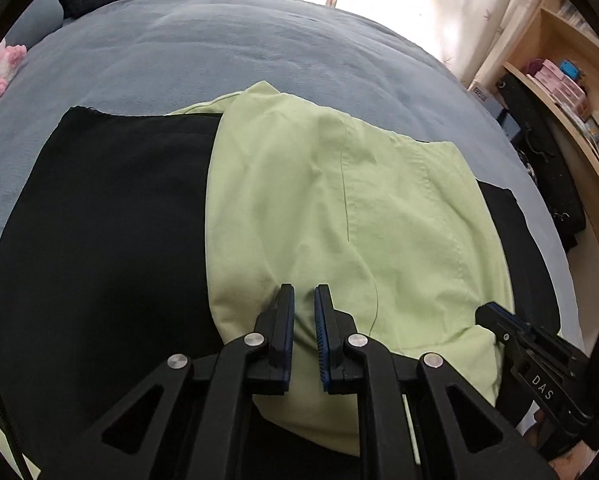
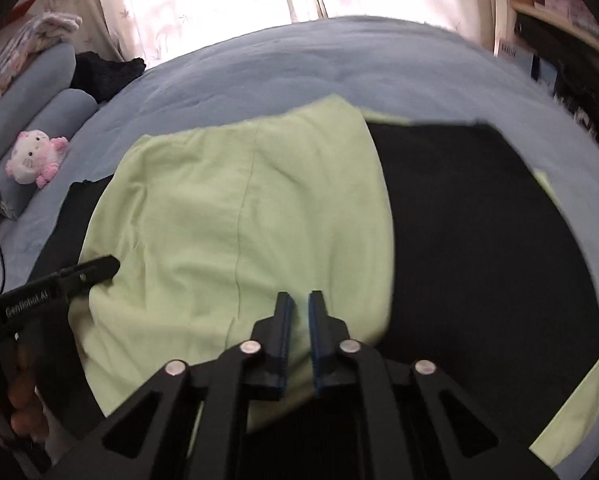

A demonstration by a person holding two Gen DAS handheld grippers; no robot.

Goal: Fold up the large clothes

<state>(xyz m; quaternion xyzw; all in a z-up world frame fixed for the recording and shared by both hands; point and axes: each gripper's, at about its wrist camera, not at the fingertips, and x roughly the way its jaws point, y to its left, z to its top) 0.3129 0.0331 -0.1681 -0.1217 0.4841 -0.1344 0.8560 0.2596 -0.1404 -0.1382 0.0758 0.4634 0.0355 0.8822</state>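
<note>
Both grippers point steeply down, side by side. The left gripper (image 1: 304,292) has its jaws nearly shut with just a thin slit between the blue pads, nothing pinched in there, and the right gripper (image 2: 299,298) looks the same, close to shut and empty. You can also spot the person's fingers (image 2: 21,400) wrapped around the left gripper's handle at the right camera's edge.

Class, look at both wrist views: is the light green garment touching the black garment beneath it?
Touching. In the left wrist view the light green garment lies draped directly over the black garment, with no gap at the overlap.
</note>
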